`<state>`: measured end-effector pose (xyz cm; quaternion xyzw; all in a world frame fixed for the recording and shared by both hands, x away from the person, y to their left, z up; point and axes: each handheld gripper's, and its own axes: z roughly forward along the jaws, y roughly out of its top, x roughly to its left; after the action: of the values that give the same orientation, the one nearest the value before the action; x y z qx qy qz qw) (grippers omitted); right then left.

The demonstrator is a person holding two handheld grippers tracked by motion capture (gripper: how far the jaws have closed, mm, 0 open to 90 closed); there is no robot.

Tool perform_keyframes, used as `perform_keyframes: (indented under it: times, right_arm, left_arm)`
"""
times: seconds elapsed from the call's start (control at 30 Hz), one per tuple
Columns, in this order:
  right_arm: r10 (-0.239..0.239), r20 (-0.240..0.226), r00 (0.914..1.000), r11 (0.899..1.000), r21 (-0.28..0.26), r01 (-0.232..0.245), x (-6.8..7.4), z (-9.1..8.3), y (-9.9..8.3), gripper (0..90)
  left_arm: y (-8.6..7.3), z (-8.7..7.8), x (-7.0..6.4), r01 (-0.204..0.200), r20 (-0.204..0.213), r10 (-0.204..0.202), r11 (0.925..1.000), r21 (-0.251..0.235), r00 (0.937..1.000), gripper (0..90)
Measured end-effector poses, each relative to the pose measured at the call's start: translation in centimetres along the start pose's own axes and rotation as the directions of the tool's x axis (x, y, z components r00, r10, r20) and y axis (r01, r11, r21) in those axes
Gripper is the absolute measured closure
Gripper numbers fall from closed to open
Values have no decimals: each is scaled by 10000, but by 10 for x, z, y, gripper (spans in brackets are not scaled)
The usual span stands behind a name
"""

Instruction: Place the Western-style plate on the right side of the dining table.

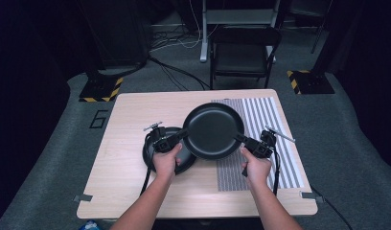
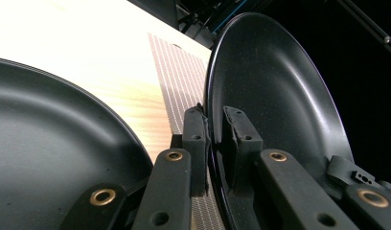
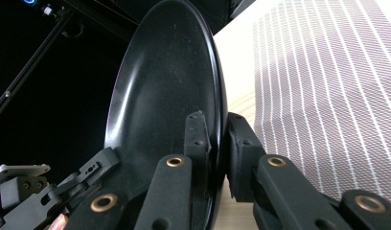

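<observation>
Pinching the rim of the top black plate on both sides, the left claw and the right claw hold it above the counter, but a weak squeeze could drop it onto the other plate.

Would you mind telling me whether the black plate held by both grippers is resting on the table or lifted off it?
Lifted: the plate hangs between the left gripper and right gripper, each clamping its rim.
</observation>
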<state>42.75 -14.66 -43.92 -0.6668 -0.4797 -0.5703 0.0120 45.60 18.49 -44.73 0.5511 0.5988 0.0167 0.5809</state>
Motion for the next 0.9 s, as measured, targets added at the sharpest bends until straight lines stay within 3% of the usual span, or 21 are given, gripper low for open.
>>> perform_keyframes:
  times: [0.43, 0.9]
  right_arm:
    - [122, 174, 9998, 9994, -324, -116, -14, -18, 7, 808]
    - [159, 367, 9992, 9980, -617, -136, -28, -32, 16, 808]
  left_arm:
    - [-4, 20, -17, -246, 217, 238, 9989, 410, 9995, 807]
    - [-9, 39, -28, -224, 402, 199, 9978, 625, 9990, 806]
